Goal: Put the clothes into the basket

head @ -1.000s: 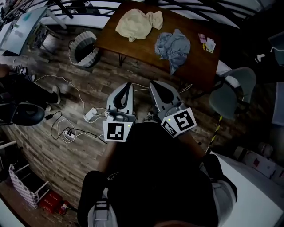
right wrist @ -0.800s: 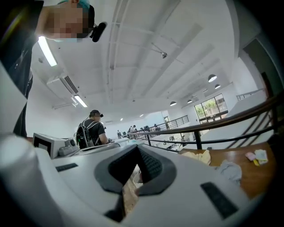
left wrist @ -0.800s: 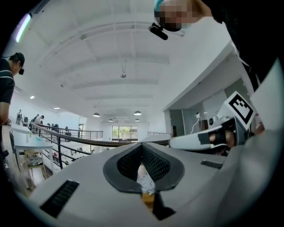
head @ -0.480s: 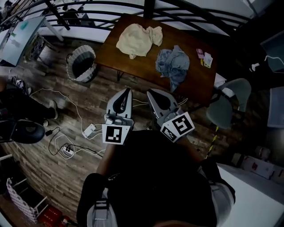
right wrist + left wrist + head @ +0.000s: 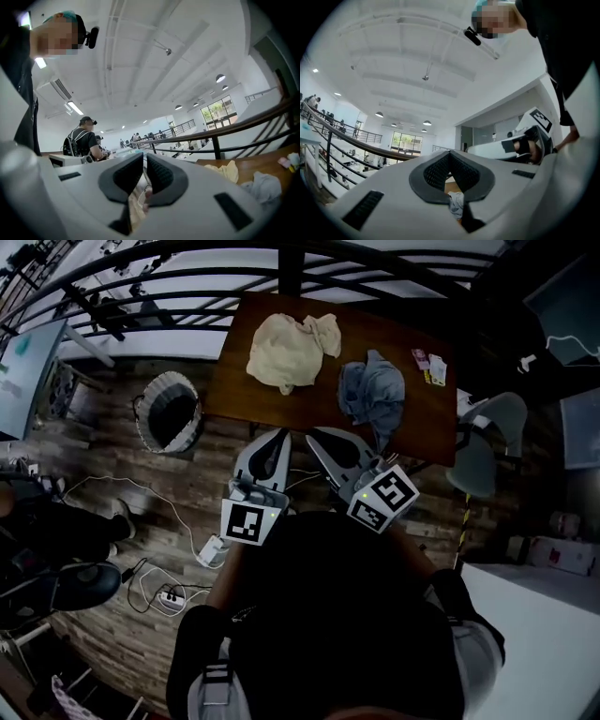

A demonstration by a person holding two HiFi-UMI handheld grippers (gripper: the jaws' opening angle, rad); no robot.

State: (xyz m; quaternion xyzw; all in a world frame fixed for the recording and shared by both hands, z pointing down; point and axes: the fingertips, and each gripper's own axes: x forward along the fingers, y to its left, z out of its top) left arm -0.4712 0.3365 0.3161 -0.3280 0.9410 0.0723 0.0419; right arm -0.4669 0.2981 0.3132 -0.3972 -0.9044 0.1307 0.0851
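One woven basket (image 5: 169,413) is standing on the plank floor (image 5: 187,474) at the far left, just beside the left end of the table (image 5: 323,385), with its dark mouth facing up. A white plug block (image 5: 212,549) is lying on the floor nearer the person. Both pieces of clothing are resting on the table, well apart from the basket. A cream garment (image 5: 291,348) is lying crumpled on the left half, and a blue-grey garment (image 5: 373,390) is lying bunched to its right.

The left gripper (image 5: 278,435) is hovering at the near edge of the table, pointing toward the cream garment and touching nothing. Its own view is showing the two dark pads pressed together at their tips with nothing pinched between them. Just beside it, the right gripper (image 5: 314,436) is also pointing toward the table, apart from both garments. Its jaws are opening, a thin slit is showing between the pads, and nothing is sitting between them.

To the right of the blue-grey garment, a few small cards (image 5: 428,367) are lying near the table's right end. A grey chair (image 5: 483,442) is standing past that corner. In the right gripper view a person with a backpack (image 5: 84,140) is standing in the background at the left, and a dark railing (image 5: 220,136) is running behind the table.
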